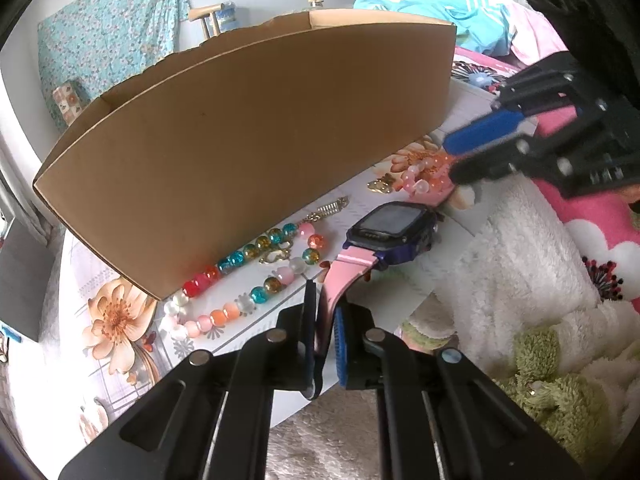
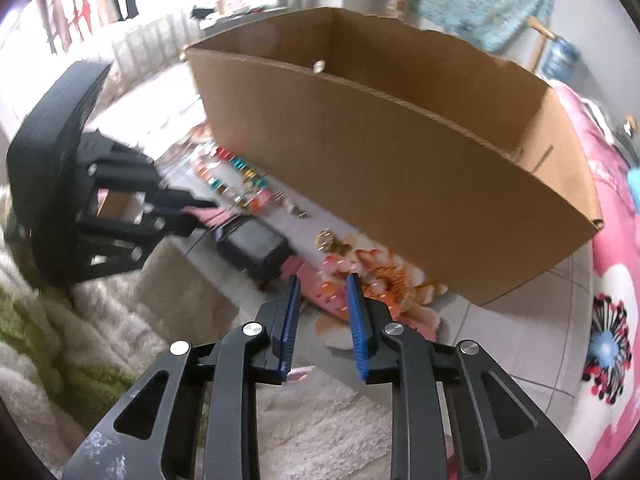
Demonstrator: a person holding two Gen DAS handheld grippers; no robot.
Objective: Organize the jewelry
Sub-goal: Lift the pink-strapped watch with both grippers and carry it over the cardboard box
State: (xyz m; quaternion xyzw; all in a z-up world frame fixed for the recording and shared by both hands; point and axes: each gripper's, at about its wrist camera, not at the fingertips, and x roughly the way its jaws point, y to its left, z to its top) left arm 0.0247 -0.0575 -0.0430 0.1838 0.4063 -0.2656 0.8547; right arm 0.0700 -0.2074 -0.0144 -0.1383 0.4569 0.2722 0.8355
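Floral bedding (image 1: pixel 120 320) carries the cardboard box (image 1: pixel 240 140); left gripper (image 1: pixel 326 320) jaws clamp the watch (image 1: pixel 392 228) strap, lower centre, while right gripper (image 2: pixel 322 320) jaws stand apart, empty.

Surroundings: bedding, fabrics, a person in the background.

A white fluffy blanket (image 1: pixel 516 264) is lying beside a pink flowered bedspread (image 2: pixel 612 320); a green plush item (image 1: pixel 560 392) is resting on the blanket. A teal patterned cloth (image 1: pixel 116 28) is hanging on the wall. A person in a turquoise top (image 1: pixel 436 12) is bending over behind.
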